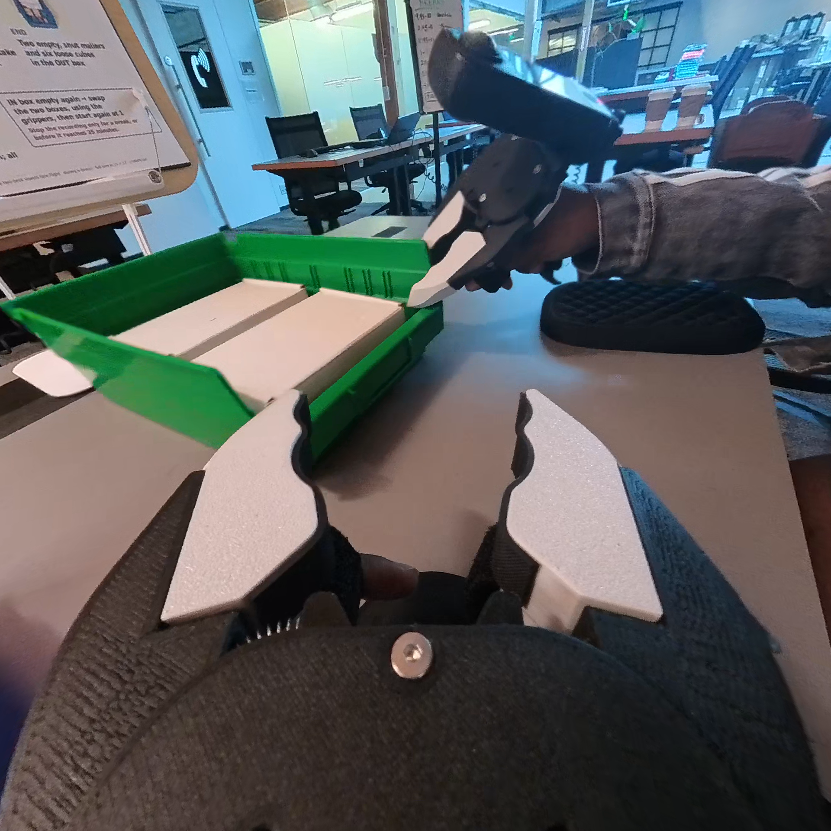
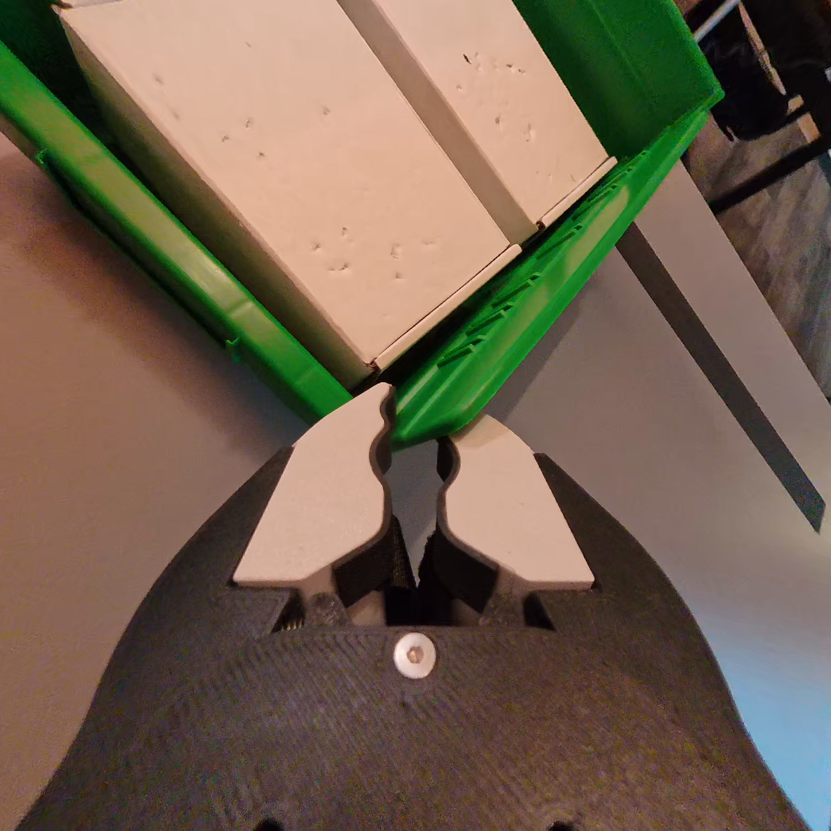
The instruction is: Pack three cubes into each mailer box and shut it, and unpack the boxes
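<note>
Gripping green bin [image 2: 454,373] corner, right gripper [image 2: 416,429] jaws near-closed; left gripper [image 1: 413,431] jaws wide, empty.

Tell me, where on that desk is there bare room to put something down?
The grey desk is bare between the green bin, the black pad and the left claw. The bin is crowded: two white boxes fill it, and the right claw grips its corner.

The bin [image 1: 148,395] is glossy green plastic; the mailer boxes [image 2: 288,180] are matt, dented white cardboard; the tabletop [image 1: 562,427] is smooth matt grey.
</note>
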`<state>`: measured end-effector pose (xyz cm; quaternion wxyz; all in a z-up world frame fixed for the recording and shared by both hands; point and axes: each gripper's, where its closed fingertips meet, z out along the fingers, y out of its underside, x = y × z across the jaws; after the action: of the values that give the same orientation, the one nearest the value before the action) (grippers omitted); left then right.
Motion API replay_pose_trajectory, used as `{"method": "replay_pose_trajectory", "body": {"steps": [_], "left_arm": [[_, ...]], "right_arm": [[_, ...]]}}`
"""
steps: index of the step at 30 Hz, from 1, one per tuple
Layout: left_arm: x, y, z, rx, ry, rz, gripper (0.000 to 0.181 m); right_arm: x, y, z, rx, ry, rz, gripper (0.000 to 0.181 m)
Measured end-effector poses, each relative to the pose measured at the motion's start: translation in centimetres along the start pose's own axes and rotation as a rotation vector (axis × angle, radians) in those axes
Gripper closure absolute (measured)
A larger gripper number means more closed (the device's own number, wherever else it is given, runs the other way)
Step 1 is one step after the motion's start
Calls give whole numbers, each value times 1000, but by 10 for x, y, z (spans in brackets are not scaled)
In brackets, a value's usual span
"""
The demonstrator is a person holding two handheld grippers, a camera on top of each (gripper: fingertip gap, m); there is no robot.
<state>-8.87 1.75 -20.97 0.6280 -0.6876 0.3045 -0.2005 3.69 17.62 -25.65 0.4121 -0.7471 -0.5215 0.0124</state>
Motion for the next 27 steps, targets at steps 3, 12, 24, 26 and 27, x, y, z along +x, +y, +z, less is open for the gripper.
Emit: {"method": "replay_pose_trajectory", "body": {"steps": [3,12,24,26,27], "left_arm": [[2,0,0,-2,7,13,94],[5,-1,0,3,16,33,95],[5,-1,-1,5,16,36,95],[5,-1,-1,5,16,38,95],[6,-1,0,3,16,40,95]], "right_arm": [[-15,-16,5,36,-27,-12,165],[-62,-60,16,201,-161,82,160],[-90,-89,25,319,-331,161,154],[-91,-91,25,336,-356,168,153],[-92,-92,25,349,-373,168,152]]}}
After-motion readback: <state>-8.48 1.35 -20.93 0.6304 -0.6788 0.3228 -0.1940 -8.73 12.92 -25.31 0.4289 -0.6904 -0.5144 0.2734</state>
